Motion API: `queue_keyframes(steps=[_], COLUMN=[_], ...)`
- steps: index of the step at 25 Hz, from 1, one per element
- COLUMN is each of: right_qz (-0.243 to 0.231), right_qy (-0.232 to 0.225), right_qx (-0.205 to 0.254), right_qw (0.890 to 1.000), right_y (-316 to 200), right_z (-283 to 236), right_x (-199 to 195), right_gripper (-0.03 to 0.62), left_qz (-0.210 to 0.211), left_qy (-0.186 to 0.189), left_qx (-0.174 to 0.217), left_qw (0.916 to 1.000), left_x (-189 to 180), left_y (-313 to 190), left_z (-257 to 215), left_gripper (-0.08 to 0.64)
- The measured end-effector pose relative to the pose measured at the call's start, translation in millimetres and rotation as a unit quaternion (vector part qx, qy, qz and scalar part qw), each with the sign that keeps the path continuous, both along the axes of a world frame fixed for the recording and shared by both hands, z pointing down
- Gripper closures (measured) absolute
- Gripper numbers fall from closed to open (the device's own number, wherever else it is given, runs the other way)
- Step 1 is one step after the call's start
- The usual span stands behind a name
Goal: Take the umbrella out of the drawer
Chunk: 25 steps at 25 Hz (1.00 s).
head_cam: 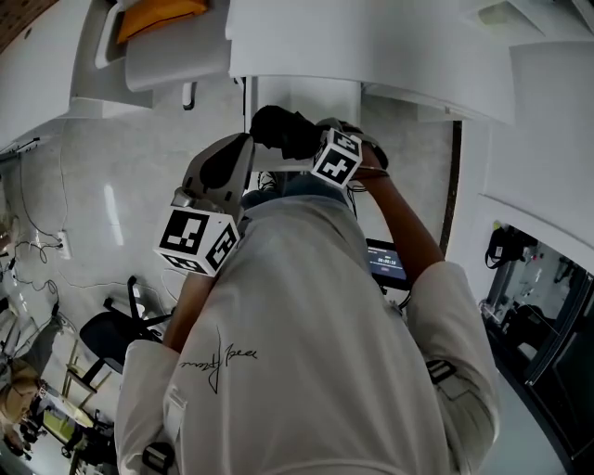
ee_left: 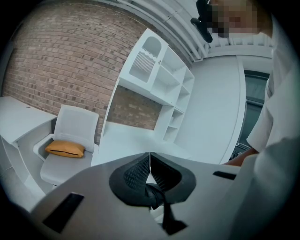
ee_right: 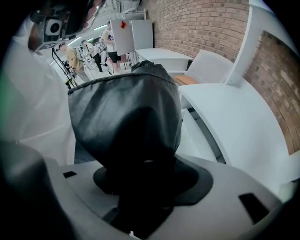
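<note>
The folded black umbrella (head_cam: 283, 132) (ee_right: 126, 122) in its black sleeve is held up in front of the person's chest, away from any drawer. My right gripper (head_cam: 304, 141) (ee_right: 140, 164) is shut on its lower end, and the umbrella fills most of the right gripper view. My left gripper (head_cam: 245, 148) (ee_left: 150, 165) sits just left of the umbrella with its pads pressed together. A thin black strap (ee_left: 157, 199) is pinched low between those pads and hangs toward the camera. No drawer shows in any view.
A white desk (ee_right: 225, 117) with a shelf unit (ee_left: 159, 79) stands against a brick wall (ee_left: 61, 61). A white chair (ee_left: 70, 136) holds an orange cushion (ee_left: 65, 148) (head_cam: 158, 14). A black office chair (head_cam: 107, 334) is at lower left. People (ee_right: 70, 56) stand far behind.
</note>
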State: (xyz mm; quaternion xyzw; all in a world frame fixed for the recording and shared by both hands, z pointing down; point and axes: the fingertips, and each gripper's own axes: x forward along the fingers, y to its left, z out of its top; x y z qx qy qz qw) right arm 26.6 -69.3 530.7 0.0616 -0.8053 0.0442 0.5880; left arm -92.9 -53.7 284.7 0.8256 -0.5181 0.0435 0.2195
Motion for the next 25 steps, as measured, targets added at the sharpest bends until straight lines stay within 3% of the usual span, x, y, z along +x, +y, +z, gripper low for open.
queue_keyframes(steps=[25], right_qz=[0.038], right_qy=[-0.057], right_qx=[0.029], right_qw=[0.997], right_y=[21], right_z=[-81], right_x=[-6], right_gripper=[0.345], left_qz=[0.026], left_qy=[-0.003], left_qx=[0.033], left_qw=[0.9991], left_x=[2], left_y=[12], left_z=[-14], left_gripper=[0.543])
